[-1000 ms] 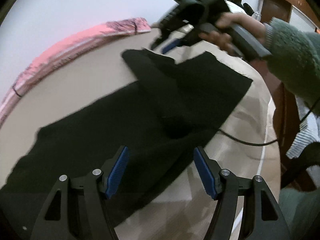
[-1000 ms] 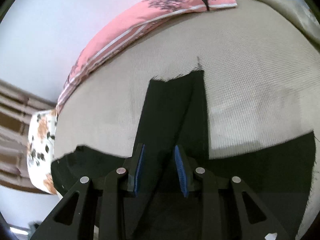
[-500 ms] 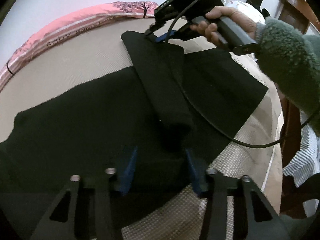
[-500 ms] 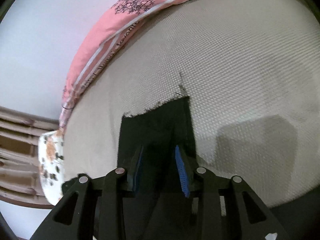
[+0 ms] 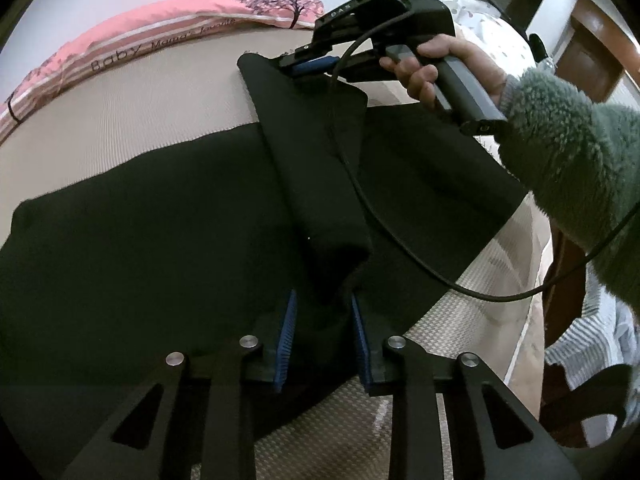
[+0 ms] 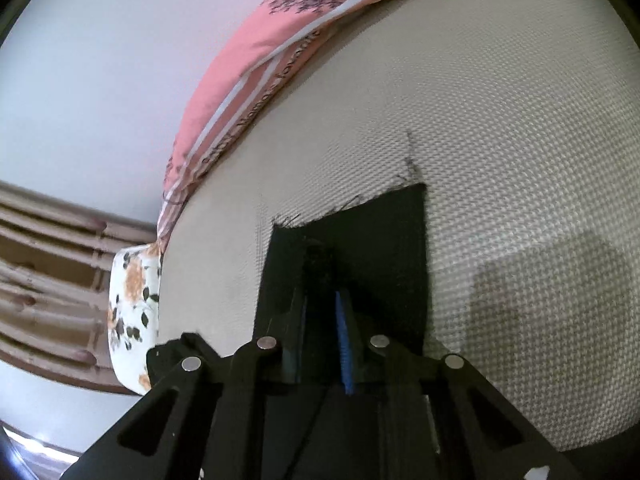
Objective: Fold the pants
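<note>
Black pants (image 5: 152, 240) lie spread on a beige woven mat (image 5: 120, 120). One leg (image 5: 312, 152) is drawn up as a long strip across the rest. My left gripper (image 5: 322, 312) is shut on the bunched fold at the near end of that strip. My right gripper (image 5: 316, 67) is shut on the far end of the leg, near its frayed hem (image 6: 360, 216). In the right wrist view the right gripper (image 6: 322, 300) pinches a ridge of black cloth just above the mat (image 6: 500, 120).
A pink pillow (image 5: 160, 44) with a tree print lies along the mat's far edge, also in the right wrist view (image 6: 280, 52). A floral cushion (image 6: 132, 304) sits at the left. The right gripper's black cable (image 5: 380, 232) hangs across the pants. Wooden furniture (image 5: 592, 40) stands at the right.
My left gripper moved in and shut on the fold of the pants. My right gripper carried the leg end farther away and lower toward the mat, closing tighter on it.
</note>
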### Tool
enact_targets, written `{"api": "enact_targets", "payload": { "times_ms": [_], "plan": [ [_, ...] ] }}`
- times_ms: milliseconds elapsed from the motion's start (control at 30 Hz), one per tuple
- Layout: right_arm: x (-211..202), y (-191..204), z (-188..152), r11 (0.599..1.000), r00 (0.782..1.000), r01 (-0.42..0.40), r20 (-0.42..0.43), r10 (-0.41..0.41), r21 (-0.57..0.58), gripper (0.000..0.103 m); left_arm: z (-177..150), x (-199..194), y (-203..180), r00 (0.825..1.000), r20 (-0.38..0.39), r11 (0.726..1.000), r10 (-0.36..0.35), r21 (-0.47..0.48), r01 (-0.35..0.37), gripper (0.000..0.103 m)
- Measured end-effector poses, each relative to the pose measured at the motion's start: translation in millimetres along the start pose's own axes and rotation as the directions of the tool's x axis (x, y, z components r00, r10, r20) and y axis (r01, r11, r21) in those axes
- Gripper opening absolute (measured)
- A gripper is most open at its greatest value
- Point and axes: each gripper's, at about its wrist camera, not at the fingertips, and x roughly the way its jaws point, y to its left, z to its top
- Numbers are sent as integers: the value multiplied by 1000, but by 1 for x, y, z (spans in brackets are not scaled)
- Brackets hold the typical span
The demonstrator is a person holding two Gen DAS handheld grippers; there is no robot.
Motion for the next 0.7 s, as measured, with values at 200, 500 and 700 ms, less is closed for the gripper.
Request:
{"api": "enact_targets", "payload": {
  "times_ms": [200, 500, 700],
  "plan": [
    [0, -4, 11, 998, 995, 61, 73, -61, 6, 14, -2, 0, 0, 1000, -5, 1000, -4, -6, 4, 28],
    [5, -2, 8, 999, 999, 7, 53, -5, -40, 22, -2, 3, 1, 1000, -12, 1000, -10, -15, 10, 28],
    [-4, 10, 6, 999, 994, 40, 105, -39, -7, 5, -2, 2, 0, 1000, -12, 1000, -5, -12, 5, 28]
  ]
}}
